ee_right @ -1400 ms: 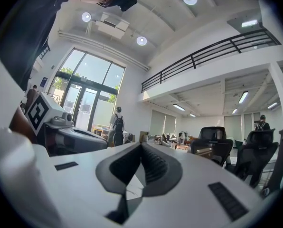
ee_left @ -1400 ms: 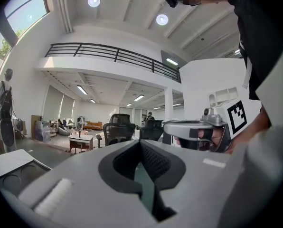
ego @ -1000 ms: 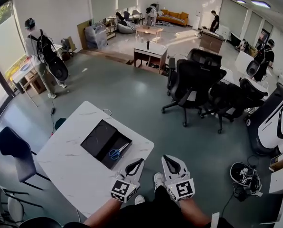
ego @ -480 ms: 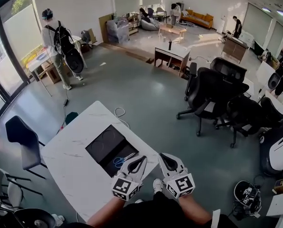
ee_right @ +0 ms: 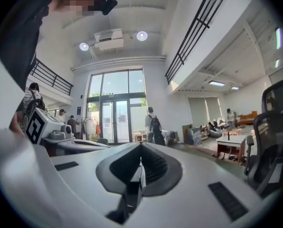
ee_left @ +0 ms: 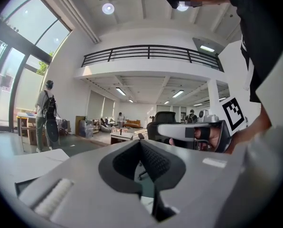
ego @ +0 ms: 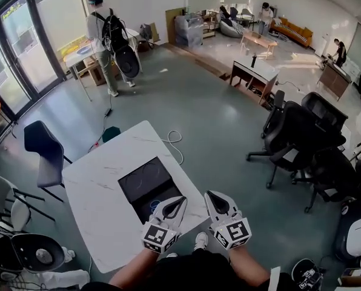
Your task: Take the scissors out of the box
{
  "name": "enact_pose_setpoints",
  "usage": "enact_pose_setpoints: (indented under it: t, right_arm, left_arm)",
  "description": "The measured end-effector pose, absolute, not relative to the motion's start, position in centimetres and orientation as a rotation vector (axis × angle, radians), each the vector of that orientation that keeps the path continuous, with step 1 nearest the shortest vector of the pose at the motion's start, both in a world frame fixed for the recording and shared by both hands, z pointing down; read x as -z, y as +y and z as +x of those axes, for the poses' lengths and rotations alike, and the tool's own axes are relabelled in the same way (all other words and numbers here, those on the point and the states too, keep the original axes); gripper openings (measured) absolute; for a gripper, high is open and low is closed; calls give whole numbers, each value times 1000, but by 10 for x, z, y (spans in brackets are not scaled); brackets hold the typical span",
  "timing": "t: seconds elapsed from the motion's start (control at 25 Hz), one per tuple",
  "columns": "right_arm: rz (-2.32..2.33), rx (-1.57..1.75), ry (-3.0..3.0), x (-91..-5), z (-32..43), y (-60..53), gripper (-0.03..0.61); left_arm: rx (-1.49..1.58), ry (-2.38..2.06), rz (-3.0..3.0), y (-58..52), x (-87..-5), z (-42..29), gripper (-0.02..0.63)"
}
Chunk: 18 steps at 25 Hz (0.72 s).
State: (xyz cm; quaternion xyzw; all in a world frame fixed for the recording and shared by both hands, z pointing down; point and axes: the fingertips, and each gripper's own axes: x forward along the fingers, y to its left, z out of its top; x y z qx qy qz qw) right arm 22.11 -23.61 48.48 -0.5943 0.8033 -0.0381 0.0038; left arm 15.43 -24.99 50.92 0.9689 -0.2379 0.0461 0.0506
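Two white two-jaw grippers are held side by side, low in the head view, above the near edge of the white marble-pattern rectangular table (ego: 96, 193).

Left gripper (ego: 182, 199): its own view shows the jaws pressed together with nothing between them (ee_left: 140, 142). It hovers over the near end of the flat black rectangular box (ego: 135, 183) and is apart from it.

Right gripper (ego: 209, 194): the jaws are also pressed together and empty (ee_right: 141, 146). It sits just beside the left one, past the table's corner and over the grey floor.

Each gripper view shows the other gripper off to one side, with its marker cube facing the camera (ee_left: 193, 132) (ee_right: 61, 136).

The box lies open on the table, with two dark halves side by side.

Blue-handled scissors (ego: 154, 204): they are inside the nearer half of the box. Only a bit of the blue handle shows, and the rest is hidden behind the left gripper.

Surroundings: a dark blue chair (ego: 44, 150) stands at the table's left. A white cable loop (ego: 174, 139) lies on the floor beyond the table. Black office chairs (ego: 295, 138) are at the right. A person with a black backpack (ego: 108, 35) stands well away near the windows.
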Motion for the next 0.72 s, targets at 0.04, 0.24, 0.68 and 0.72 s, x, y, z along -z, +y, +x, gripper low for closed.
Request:
enact_pose_setpoints:
  t: [0.04,0.24,0.68,0.72]
  right_arm:
    - [-1832,120,2534,-484,221,-242,8]
    - [-1690,144,2628,-488,216,-266,8]
    - [-1335,223,2779,-493,191,-290,8]
    - [-1316,226,2789,-494,187,-292,8]
  left_arm:
    - [-145,-759,2940,-254,-510,153,9]
    - [-178,-910,2881,-270,-521,149,9]
    - [-209,-1260,2767,-279,-517,120,9]
    - [-217,-1281,2757,-281,-519,115,9]
